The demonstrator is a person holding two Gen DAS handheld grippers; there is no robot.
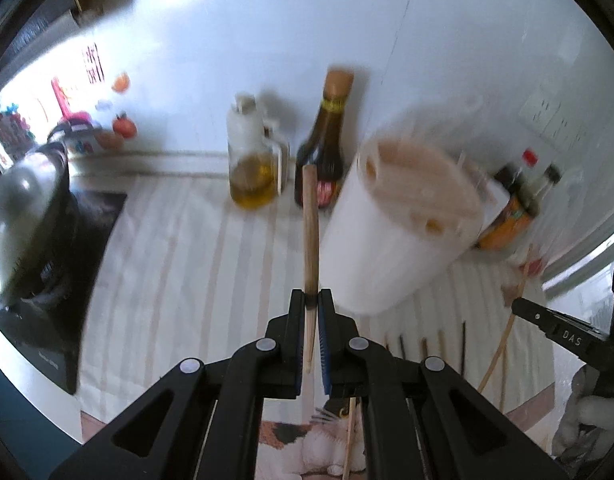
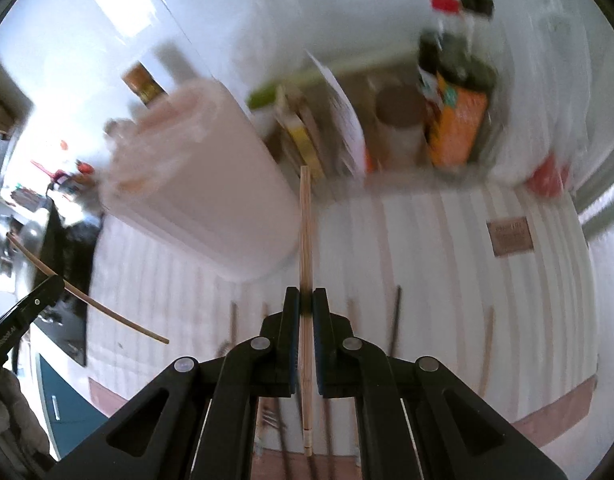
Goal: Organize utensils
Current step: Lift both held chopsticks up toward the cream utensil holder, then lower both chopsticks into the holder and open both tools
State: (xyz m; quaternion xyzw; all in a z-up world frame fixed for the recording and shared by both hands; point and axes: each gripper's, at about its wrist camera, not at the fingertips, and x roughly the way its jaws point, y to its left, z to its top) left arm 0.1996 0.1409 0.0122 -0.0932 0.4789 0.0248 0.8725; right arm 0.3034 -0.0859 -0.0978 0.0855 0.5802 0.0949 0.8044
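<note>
In the left wrist view my left gripper is shut on a light wooden chopstick that points up and forward, beside a white utensil holder with a brownish holed top. At the right edge my right gripper pinches a thin chopstick. In the right wrist view my right gripper is shut on that pale chopstick, which runs straight between the jaws, right of the white holder. At the left edge, the left gripper holds its chopstick slanted. Both views are motion-blurred.
Several loose chopsticks lie on a striped cloth. An oil bottle and a dark sauce bottle stand by the white wall. More bottles and cartons crowd the back right. A black pot sits on a cooktop at left.
</note>
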